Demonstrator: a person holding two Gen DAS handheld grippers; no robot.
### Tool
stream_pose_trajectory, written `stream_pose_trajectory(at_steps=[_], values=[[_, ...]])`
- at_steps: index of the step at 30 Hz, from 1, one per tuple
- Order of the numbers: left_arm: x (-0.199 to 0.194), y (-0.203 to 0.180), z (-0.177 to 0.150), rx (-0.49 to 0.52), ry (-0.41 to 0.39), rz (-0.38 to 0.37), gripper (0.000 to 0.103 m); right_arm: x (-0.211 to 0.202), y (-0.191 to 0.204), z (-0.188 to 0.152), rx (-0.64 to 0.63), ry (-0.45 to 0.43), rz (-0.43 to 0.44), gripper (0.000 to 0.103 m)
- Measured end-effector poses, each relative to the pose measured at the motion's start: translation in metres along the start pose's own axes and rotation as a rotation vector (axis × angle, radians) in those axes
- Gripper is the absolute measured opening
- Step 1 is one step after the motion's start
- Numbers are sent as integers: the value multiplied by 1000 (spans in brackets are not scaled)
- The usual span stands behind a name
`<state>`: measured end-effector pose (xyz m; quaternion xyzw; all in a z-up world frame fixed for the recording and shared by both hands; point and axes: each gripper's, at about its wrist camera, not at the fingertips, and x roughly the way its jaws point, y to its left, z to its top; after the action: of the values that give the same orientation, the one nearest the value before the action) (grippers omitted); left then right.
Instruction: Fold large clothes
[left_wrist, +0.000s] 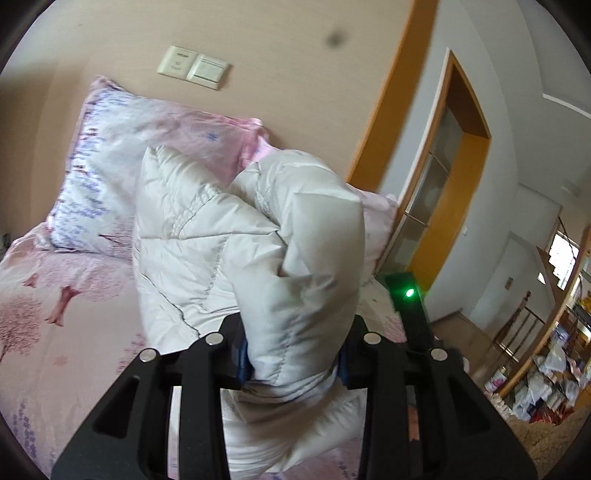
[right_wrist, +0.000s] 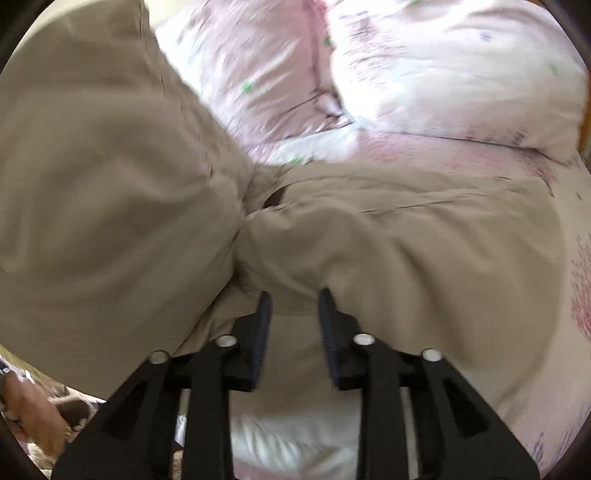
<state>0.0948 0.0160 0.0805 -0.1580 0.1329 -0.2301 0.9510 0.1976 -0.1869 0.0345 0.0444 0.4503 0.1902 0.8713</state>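
Over the bed (left_wrist: 55, 288), near its pillow end, a bulky fold of the pale padded jacket (left_wrist: 295, 258) is being gripped between the pads of the left hand-held gripper (left_wrist: 295, 363) and held raised. Beside it, the right hand-held gripper (right_wrist: 295, 314) is being held open, its jaws apart over the jacket's beige cloth (right_wrist: 406, 240), with no fabric pinched. A pink pillow (left_wrist: 122, 147) is lying at the head edge.

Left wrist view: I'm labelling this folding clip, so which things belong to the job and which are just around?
Part of the job:
- padded jacket, bunched up on the bed
- left gripper, clamped on a fold of it
- right gripper

Just around:
- pillow
- bedsheet
- wall switch
- doorway
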Motion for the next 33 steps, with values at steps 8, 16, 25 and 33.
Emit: stream_pose_trajectory(at_steps=[8,16,25,33], values=[[34,-34,-8,33,51,-74,34,-44,-64,-2,125,-124,-90,49],[71,-68,-18,100,114,-108,36,-16,-98,-10,182,-50,-98,41],[122,-117,-55,248,218,-136,40,-77,-164,-22,383,-198,-70,48],[149,-134,-75,315,247,-139,46,-115,-176,-11,386,-271,122,54]])
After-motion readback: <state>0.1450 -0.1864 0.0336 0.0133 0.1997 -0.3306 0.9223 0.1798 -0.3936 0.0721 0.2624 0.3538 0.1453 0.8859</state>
